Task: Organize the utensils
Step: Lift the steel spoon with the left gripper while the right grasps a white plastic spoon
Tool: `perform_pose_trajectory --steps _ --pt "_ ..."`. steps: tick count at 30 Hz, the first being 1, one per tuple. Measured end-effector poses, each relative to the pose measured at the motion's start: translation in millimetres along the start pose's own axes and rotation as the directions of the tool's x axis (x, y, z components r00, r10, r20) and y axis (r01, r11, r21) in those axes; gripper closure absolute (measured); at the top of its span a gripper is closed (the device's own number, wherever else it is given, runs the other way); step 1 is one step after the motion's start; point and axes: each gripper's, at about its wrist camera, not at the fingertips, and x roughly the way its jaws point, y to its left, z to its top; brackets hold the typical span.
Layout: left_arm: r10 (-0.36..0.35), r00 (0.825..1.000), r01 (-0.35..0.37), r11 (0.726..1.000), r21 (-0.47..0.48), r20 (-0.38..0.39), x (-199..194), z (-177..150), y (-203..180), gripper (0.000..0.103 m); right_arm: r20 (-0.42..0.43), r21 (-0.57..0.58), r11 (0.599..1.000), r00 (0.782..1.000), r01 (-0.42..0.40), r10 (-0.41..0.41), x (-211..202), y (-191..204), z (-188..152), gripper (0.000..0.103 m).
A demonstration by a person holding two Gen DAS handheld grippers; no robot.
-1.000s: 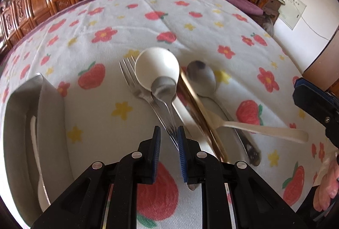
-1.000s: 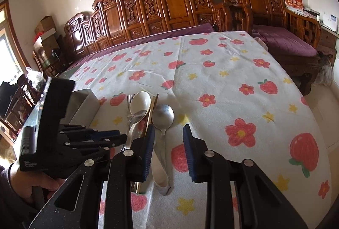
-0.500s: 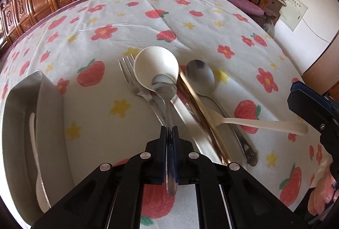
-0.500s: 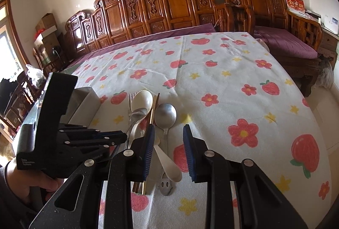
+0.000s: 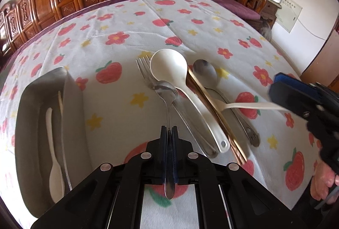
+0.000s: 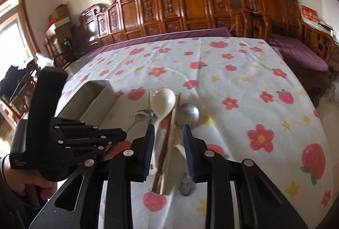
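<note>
Utensils point(image 5: 190, 101) lie piled mid-bench; left gripper point(image 5: 168, 131) fingers are clamped on a small metal spoon point(image 5: 166, 91), right gripper point(image 6: 169, 140) fingers apart over chopsticks point(image 6: 169, 144)

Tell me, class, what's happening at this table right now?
A person is sorting utensils with two handheld grippers. The left gripper is shut on a small metal spoon, taken from the pile. The right gripper hangs open over the chopsticks and white spoon, holding nothing. A metal tray at the left holds one white utensil.
</note>
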Motion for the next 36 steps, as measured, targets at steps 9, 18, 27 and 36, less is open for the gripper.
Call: perform_pose_trajectory --steps 9,18,27,36 --pt "-0.022 0.997 0.023 1.000 -0.019 0.069 -35 -6 18 0.099 -0.084 -0.056 0.996 0.995 -0.067 0.063 28 29 -5 0.073" --pt "-0.028 0.991 0.030 0.999 -0.015 0.128 -64 -9 25 0.099 -0.192 -0.086 0.996 0.981 -0.025 0.008 72 28 -11 0.073" --pt "-0.023 0.989 0.025 1.000 -0.010 0.143 -76 -13 23 0.099 -0.223 -0.122 0.992 0.974 0.011 -0.038 96 36 -10 0.073" --pt "-0.002 0.989 0.004 1.000 -0.015 0.151 -85 -17 25 0.099 -0.222 -0.096 0.995 0.974 0.012 -0.033 97 33 -11 0.092"
